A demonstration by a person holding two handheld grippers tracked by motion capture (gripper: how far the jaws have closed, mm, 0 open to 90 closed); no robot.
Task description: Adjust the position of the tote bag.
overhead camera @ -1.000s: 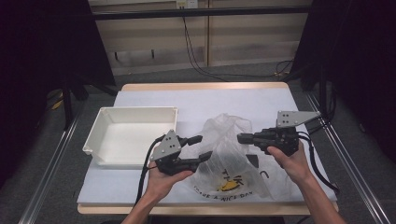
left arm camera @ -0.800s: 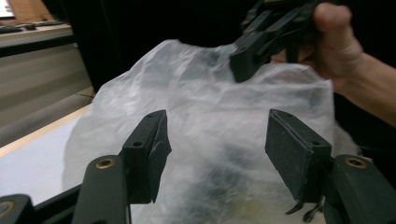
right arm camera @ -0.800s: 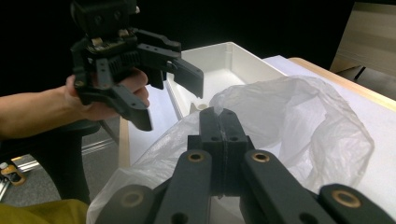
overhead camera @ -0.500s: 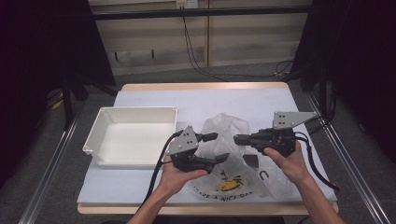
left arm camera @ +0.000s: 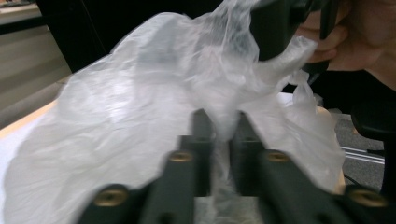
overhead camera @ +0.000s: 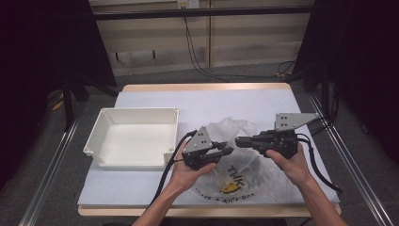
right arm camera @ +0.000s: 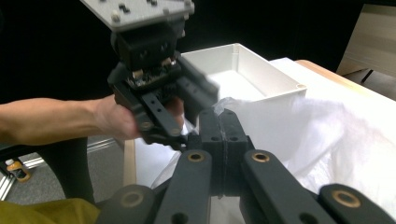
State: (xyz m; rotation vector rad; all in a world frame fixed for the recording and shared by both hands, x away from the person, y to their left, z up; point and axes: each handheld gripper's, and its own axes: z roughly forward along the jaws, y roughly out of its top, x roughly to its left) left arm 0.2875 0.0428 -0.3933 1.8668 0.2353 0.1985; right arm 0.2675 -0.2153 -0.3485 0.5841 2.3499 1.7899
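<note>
White cloth covers the bench (overhead camera: 155,186), which stands in a dim room with dark curtains on both sides. Toward the near edge, right of centre, lies a thin clear plastic bag (overhead camera: 244,181) with yellow and black print, its upper part lifted off the cloth. The left gripper (overhead camera: 227,150) points right, jaws nearly closed on a bunched fold of the bag's film, which rises between them in the left gripper view. Facing it, tips almost meeting, the right gripper (overhead camera: 239,141) has its jaws pressed together on another pinch of the same film. Farther back, near the bench's left edge, sits an empty white tray (overhead camera: 131,115). Beyond the far edge, cables (overhead camera: 197,56) hang against a pale wall.
</note>
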